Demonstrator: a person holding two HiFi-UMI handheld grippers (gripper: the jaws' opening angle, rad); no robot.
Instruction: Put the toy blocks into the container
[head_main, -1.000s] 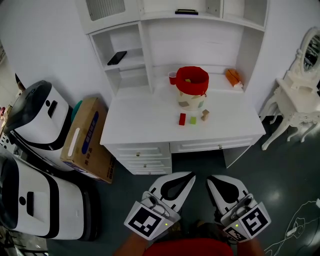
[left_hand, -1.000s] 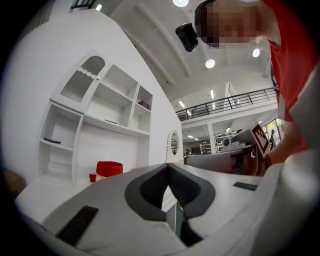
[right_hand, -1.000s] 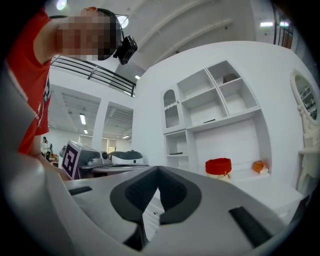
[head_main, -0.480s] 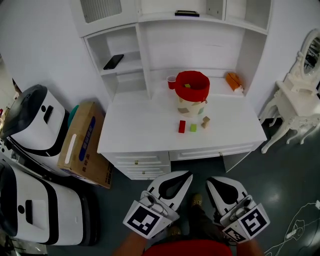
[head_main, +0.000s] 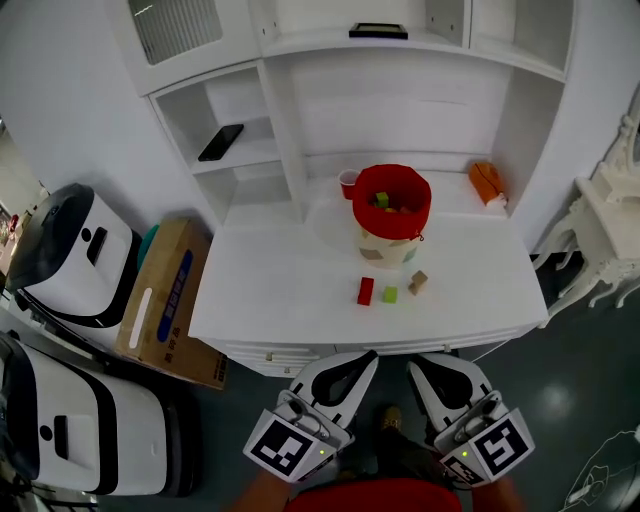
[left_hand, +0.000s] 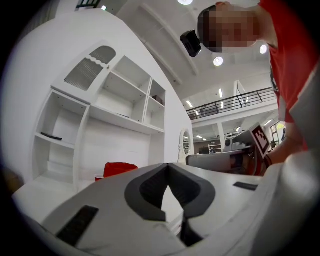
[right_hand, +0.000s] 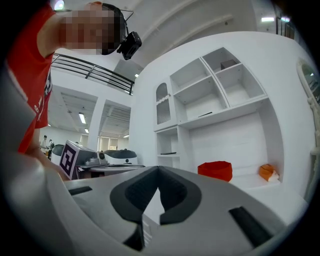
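On the white tabletop (head_main: 280, 290) the red block (head_main: 365, 291), green block (head_main: 389, 294) and tan block (head_main: 417, 283) lie towards the front edge, just before the container (head_main: 391, 215), so the left hand-held gripper (head_main: 366, 357) and right hand-held gripper (head_main: 416, 363), both closed and empty short of that edge, should open before reaching in.

Beyond the jaws: smooth white-painted table (head_main: 280, 290); soft red cloth container (head_main: 392, 230); matt brown cardboard box (head_main: 165, 300) to their left.
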